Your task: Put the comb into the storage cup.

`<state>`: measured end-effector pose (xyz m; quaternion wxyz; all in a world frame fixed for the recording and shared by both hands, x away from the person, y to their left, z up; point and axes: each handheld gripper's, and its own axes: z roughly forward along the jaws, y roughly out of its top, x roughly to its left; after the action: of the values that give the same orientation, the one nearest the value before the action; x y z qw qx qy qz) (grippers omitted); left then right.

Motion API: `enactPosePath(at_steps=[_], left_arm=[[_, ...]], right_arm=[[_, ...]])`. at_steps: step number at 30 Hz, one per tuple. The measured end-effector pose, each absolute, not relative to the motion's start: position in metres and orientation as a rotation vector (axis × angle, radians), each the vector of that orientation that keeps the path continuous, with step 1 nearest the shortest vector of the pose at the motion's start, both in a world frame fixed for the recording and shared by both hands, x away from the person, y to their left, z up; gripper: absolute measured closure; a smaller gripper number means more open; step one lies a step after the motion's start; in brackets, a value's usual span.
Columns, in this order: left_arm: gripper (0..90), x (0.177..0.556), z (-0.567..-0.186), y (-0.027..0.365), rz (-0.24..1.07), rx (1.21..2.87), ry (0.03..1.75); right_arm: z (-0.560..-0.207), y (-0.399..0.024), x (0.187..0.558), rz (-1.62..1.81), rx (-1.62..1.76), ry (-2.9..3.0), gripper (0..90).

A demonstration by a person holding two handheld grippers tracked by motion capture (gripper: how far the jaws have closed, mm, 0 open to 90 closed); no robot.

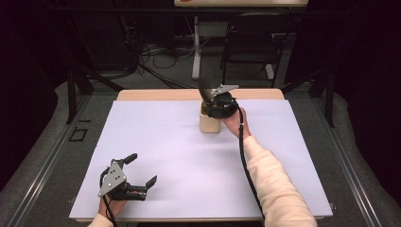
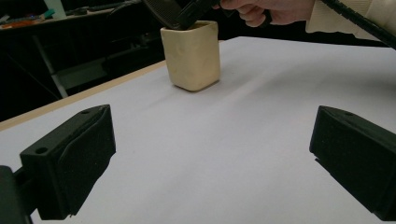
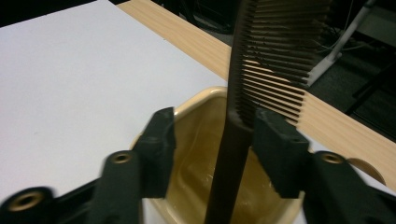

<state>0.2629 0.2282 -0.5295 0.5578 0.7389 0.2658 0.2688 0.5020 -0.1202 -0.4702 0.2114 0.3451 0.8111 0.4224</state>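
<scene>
High view: cream cup (image 1: 210, 124) upright near the far edge of the white-covered table (image 1: 189, 156), close to the middle of that edge. Right claw (image 1: 211, 100) directly over the cup mouth, pointing down, gripped by the right hand (image 1: 232, 120), cable trailing back along the pale sleeve. Dark comb (image 1: 205, 89) rising from the cup beside the claw. Left claw (image 1: 140, 168) low near the front left corner of the table, well apart from the cup, jaws spread with nothing between them

Left gripper view: both black jaws wide apart at the bottom corners, bare white table between. Cup (image 2: 191, 54) farther off, standing on the white sheet near its edge. Comb (image 2: 163, 11) tilted, leaning out of the cup mouth at the top, with the right hand (image 2: 261, 9) above

Right gripper view: right claw (image 3: 212, 140) partly spread, jaws straddling the comb (image 3: 261, 60). Comb handle down inside the cup (image 3: 196, 140), teeth up and outside. Right jaw just beside or touching the comb spine; left jaw clearly apart from it, gap visible. No pinch on the comb. Wooden table edge (image 3: 205, 46) beyond the cup
</scene>
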Motion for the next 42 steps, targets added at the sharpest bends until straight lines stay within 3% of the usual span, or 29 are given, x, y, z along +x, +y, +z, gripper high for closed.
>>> enactPosePath(at_steps=[7, 16, 42], left_arm=[[0.3, 0.263, -0.529, 0.228, 0.636, 1.746, 0.624], [0.3, 0.263, -0.529, 0.228, 0.634, 1.747, 0.624], [0.3, 0.263, -0.530, 0.227, 0.630, 1.748, 0.630]], right_arm=[[-0.457, -0.127, 0.492, 1.176, 0.976, 2.291, 16.5], [-0.442, -0.135, 0.480, 1.184, 0.912, 2.390, 0.1], [-0.425, -0.171, 0.427, 1.244, 0.800, 2.423, 0.0]])
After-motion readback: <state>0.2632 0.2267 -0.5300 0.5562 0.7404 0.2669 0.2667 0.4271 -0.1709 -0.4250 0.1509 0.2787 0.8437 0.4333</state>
